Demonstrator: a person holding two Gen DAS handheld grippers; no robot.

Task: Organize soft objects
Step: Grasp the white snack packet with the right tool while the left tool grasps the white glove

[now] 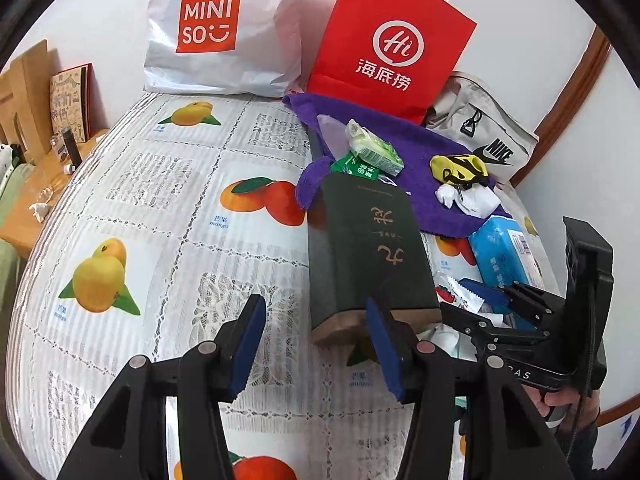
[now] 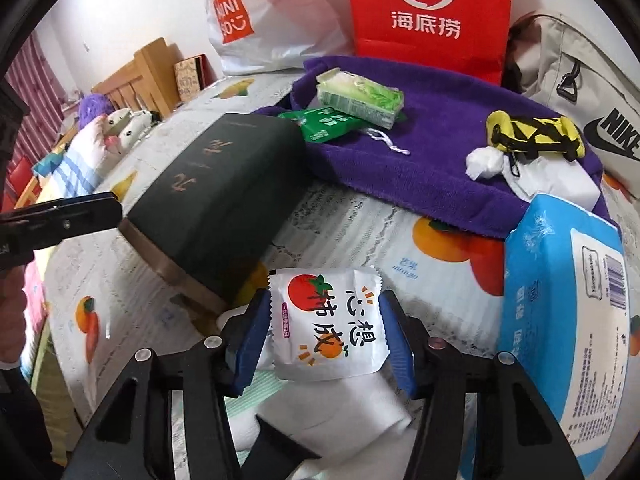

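Two sets of blue-padded jaws in view. Right gripper (image 2: 325, 334) has its jaws around a small white crinkle-edged snack packet with a tomato print (image 2: 326, 326); the pads sit at its left and right sides and appear to pinch it, packet tilted, above a white folded tissue wad (image 2: 352, 404) on the counter. Left gripper (image 1: 316, 344) has its jaws spread with nothing between them, only tablecloth; its right pad overlaps the near lower edge of a dark green rectangular box with gold characters (image 1: 368, 248), contact not clear.

Box lies flat, long axis running away from the jaws, brown base edge nearest. Just right of the packet a light blue plastic tissue pack (image 2: 560, 320) crowds the right side, little room there. Beyond, a purple towel (image 2: 432, 152) carries a green-white tissue pack (image 2: 360, 98), a green sachet (image 2: 324, 122), a yellow-black pouch (image 2: 532, 132) and crumpled white paper (image 2: 486, 162).

Open room: the fruit-print lace tablecloth (image 1: 160, 208) left of the box is bare out to the counter's left edge. Back edge blocked by a white Miniso plastic bag (image 1: 224, 32), a red paper bag (image 1: 392, 40), a grey Nike bag (image 1: 484, 136).
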